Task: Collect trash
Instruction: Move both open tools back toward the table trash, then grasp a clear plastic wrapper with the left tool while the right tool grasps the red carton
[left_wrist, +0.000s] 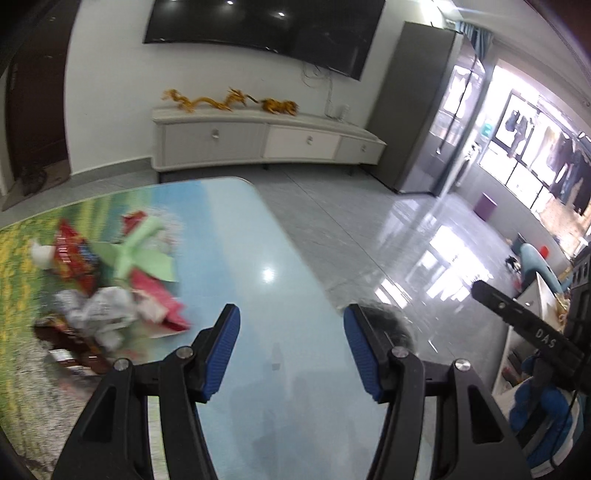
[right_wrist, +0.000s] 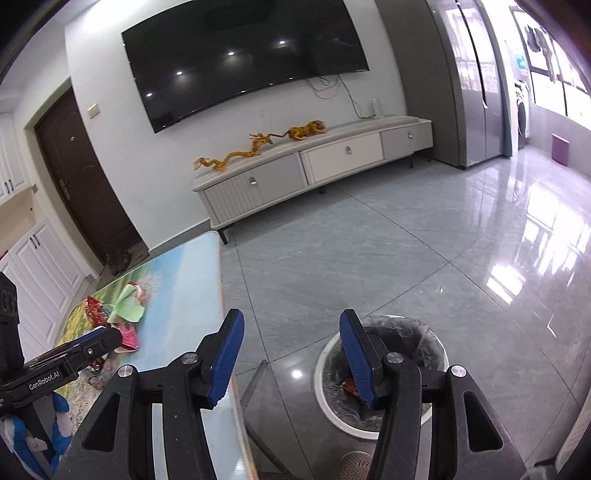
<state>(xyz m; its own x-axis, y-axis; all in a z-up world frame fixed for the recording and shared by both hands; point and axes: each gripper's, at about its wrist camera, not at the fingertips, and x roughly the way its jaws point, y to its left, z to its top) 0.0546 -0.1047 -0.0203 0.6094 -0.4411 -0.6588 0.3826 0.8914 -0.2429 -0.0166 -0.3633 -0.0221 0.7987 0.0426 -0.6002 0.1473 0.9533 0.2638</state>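
1. The trash pile (left_wrist: 110, 280) lies on the table (left_wrist: 280, 258), on the green printed part of its top, back from the near edge and well in from the far corner. It is a blurred heap: a green sheet of paper (left_wrist: 142, 254), red wrappers (left_wrist: 72, 254), a pink packet (left_wrist: 162, 302) and crumpled grey-white wrapping (left_wrist: 96, 314).
2. In the right wrist view the same trash pile (right_wrist: 118, 317) sits beside the table's left edge, away from the long edge that faces the floor.
3. The left gripper (left_wrist: 291, 350) hangs over the bare blue part of the table, to the right of the pile and apart from it. Its blue pads (left_wrist: 223, 350) stand spread with nothing between them.
4. The right gripper (right_wrist: 291, 362) hangs past the table's long edge, above the floor. Its blue pads (right_wrist: 227, 360) are likewise spread and hold nothing.
5. The trash bin (right_wrist: 382, 373), lined with a dark bag (right_wrist: 424, 343), stands on the floor just beside the table, under the right-hand finger. A reddish scrap (right_wrist: 349, 386) lies inside it.
6. A blue glove (right_wrist: 61, 402) shows at the lower left of the right wrist view, below the other gripper.
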